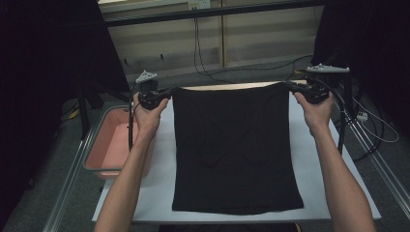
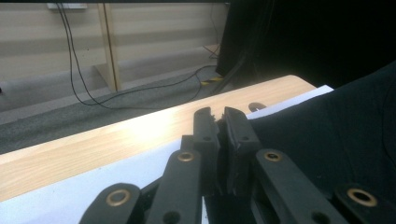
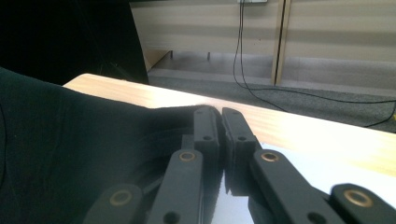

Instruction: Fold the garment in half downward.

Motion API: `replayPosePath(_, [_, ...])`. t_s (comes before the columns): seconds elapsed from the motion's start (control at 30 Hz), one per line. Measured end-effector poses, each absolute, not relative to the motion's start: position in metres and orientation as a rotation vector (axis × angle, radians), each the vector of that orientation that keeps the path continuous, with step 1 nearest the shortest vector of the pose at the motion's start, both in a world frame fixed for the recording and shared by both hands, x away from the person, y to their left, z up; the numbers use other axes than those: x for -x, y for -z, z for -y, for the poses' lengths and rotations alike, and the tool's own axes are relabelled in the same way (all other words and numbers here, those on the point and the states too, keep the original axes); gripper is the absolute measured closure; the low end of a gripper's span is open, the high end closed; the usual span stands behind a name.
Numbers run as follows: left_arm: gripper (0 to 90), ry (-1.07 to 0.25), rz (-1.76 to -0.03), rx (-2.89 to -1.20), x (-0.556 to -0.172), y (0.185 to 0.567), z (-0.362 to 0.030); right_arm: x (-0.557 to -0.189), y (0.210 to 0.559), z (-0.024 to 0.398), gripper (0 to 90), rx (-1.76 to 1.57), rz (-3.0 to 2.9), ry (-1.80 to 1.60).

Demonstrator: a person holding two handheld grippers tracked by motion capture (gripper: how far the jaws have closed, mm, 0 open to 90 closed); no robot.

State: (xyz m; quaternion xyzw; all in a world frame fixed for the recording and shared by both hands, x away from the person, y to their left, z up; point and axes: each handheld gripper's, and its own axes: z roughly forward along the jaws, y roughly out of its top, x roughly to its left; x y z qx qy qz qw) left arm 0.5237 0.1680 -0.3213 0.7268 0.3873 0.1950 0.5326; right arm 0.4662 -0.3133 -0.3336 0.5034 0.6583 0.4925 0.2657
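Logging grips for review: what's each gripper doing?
Left gripper: closed on the black cloth's far corner.
Right gripper: closed on its other far corner.

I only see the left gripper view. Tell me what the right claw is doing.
Observer: The right claw is shut on the far right corner of the black cloth.
Operator: Describe how the cloth lies.
Observer: In the high view it is spread over the white sheet, with its near hem close to the table's near edge.
Operator: Report what is beside the table.
Observer: A pink tub sits along its left side, next to the person's left forearm.
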Motion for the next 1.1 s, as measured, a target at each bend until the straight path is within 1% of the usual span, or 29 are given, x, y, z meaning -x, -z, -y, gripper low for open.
replayPosePath(0.1, [84.4,-0.464,-0.935,-1.733,-0.525,0.323,-0.17,-0.468,0.333,0.312,85.8,-1.358,-1.777,-1.329])
replayPosePath(0.43, [84.1,-0.453,-0.949,-1.751,-0.528,0.332,-0.17,-0.475,0.346,0.31,85.4,-1.383,-1.79,-1.3])
replayPosePath(0.5, [83.0,-0.448,-0.951,-1.759,-0.529,0.334,-0.17,-0.477,0.348,0.31,83.9,-1.386,-1.79,-1.289])
replayPosePath(0.53, [80.8,-0.447,-0.954,-1.762,-0.529,0.335,-0.17,-0.477,0.348,0.31,81.2,-1.392,-1.789,-1.286])
replayPosePath(0.57, [77.0,-0.454,-0.966,-1.761,-0.529,0.336,-0.169,-0.478,0.35,0.309,76.7,-1.397,-1.781,-1.274])
replayPosePath(0.63, [62.5,-0.466,-0.989,-1.757,-0.529,0.338,-0.171,-0.478,0.351,0.31,63.5,-1.42,-1.762,-1.258])
replayPosePath(0.67, [57.0,-0.471,-0.991,-1.758,-0.529,0.339,-0.171,-0.478,0.353,0.31,58.1,-1.428,-1.76,-1.258])
replayPosePath(0.7, [53.7,-0.478,-0.997,-1.762,-0.528,0.34,-0.17,-0.478,0.354,0.311,55.6,-1.431,-1.768,-1.257])
replayPosePath(0.8, [40.8,-0.485,-1.002,-1.784,-0.524,0.342,-0.168,-0.474,0.356,0.31,51.3,-1.419,-1.775,-1.26])
replayPosePath(0.93, [27.3,-0.496,-0.985,-1.812,-0.515,0.349,-0.161,-0.466,0.361,0.305,47.6,-1.395,-1.807,-1.263])
replayPosePath(1.03, [21.8,-0.5,-0.964,-1.842,-0.506,0.355,-0.156,-0.457,0.364,0.3,46.0,-1.369,-1.83,-1.277])
replayPosePath(1.1, [19.9,-0.498,-0.95,-1.855,-0.501,0.358,-0.155,-0.449,0.367,0.296,45.9,-1.344,-1.857,-1.275])
